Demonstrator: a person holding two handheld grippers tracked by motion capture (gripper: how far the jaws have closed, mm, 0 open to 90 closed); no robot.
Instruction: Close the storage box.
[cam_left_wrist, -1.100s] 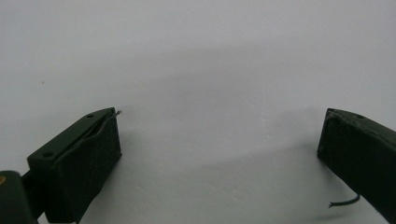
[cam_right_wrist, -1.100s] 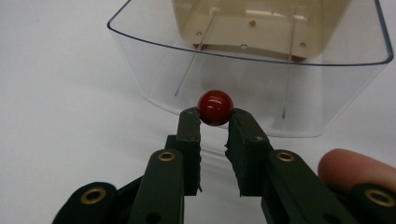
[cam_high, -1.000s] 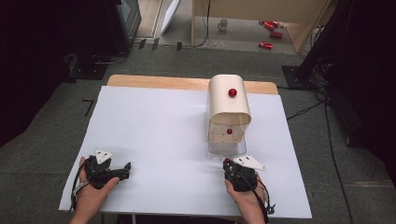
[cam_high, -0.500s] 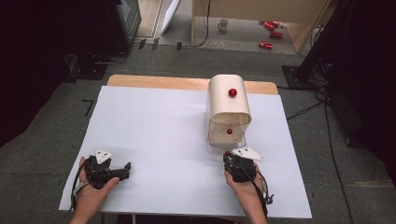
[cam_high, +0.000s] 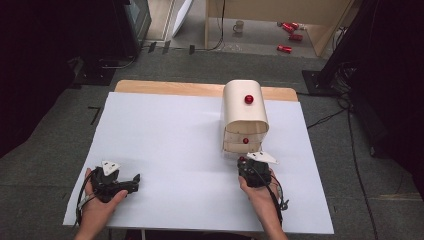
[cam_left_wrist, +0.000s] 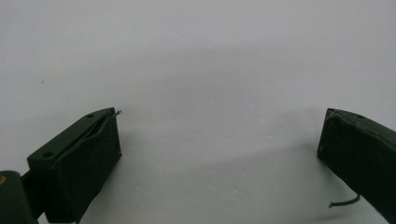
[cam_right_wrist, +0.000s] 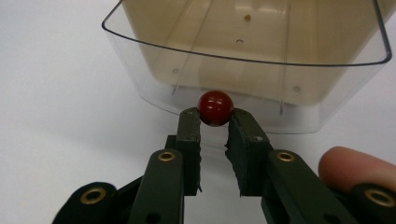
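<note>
A cream round-topped box (cam_high: 244, 116) stands on the white table (cam_high: 170, 145), with one red knob on its top (cam_high: 248, 99) and another on its front (cam_high: 245, 141). A clear plastic drawer (cam_right_wrist: 154, 70) sticks out of its base toward me. My right gripper (cam_right_wrist: 215, 119) is shut on the drawer's red knob (cam_right_wrist: 215, 107); in the high view that gripper (cam_high: 242, 162) is just in front of the box. My left gripper (cam_high: 134, 180) lies at the table's front left, held in a hand, its jaws wide apart over bare table (cam_left_wrist: 219, 149).
The table's wooden back edge (cam_high: 165, 87) shows behind the white sheet. Cables (cam_high: 330, 117) run across the floor to the right, and red cans (cam_high: 285, 48) and a mug (cam_high: 239, 25) lie on the floor far behind.
My right gripper has moved forward toward the box with the knob in its jaws, and the clear drawer sticks out less. The left gripper has not moved.
</note>
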